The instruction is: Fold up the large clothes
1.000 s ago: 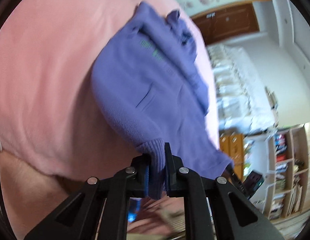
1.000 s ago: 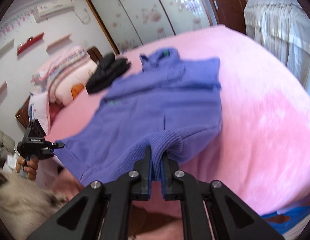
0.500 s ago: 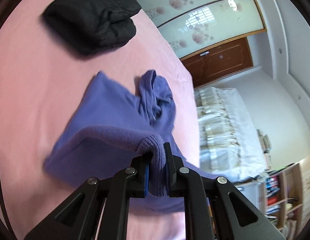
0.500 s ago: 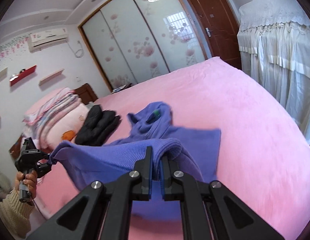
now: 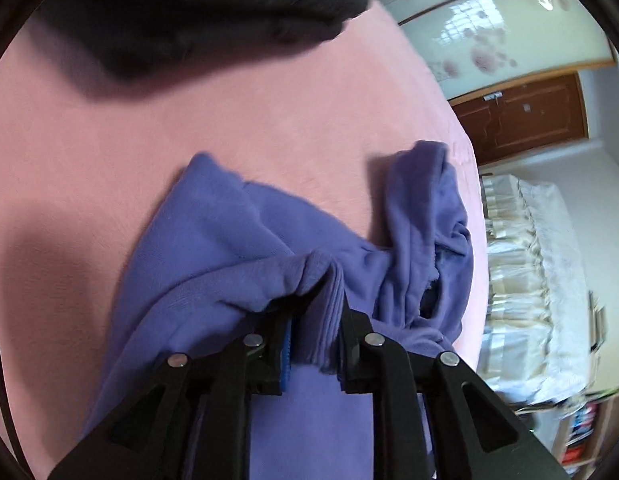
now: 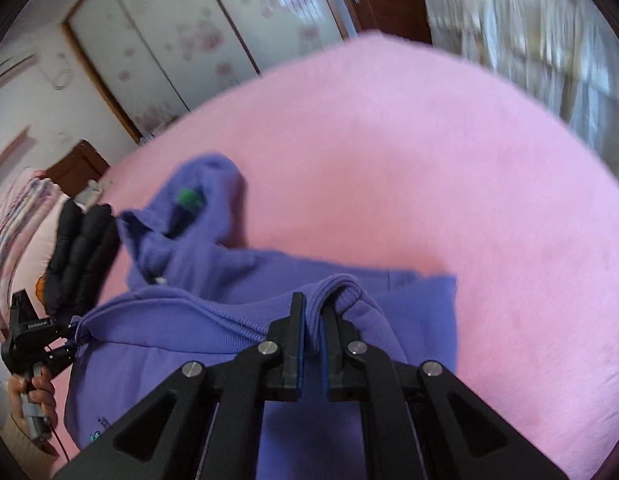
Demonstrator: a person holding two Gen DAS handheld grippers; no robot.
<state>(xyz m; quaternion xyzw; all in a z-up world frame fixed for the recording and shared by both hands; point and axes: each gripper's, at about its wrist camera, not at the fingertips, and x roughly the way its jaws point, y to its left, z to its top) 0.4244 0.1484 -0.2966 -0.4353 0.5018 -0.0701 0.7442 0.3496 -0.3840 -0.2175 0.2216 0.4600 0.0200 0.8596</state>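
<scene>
Holding the ribbed hem of a purple sweatshirt (image 6: 213, 264) between my two claws, I am carrying it over the garment's own body, which lies on a pink bed (image 6: 449, 152). On the left, my left gripper (image 5: 313, 320) has just been opening; the hem still sits between its jaws, but there is a gap beside the cloth and I judge the hold loose. In the right wrist view the same gripper appears at the far left edge, gripped by a hand (image 6: 37, 396), with the hem corner hanging from its tip. Moving right, the hem stretches across to my right gripper (image 6: 313, 316), whose narrow jaws have also just begun to part, cloth still between them. Beyond the fold, the hood lies bunched on the far side. A black jacket (image 6: 79, 256) rests far left on the bed, near the hood.

The risks I see: the left corner dropping before the right, skewing the fold; the bunched hood leaving a lump beneath; the hem landing on the jacket.
</scene>
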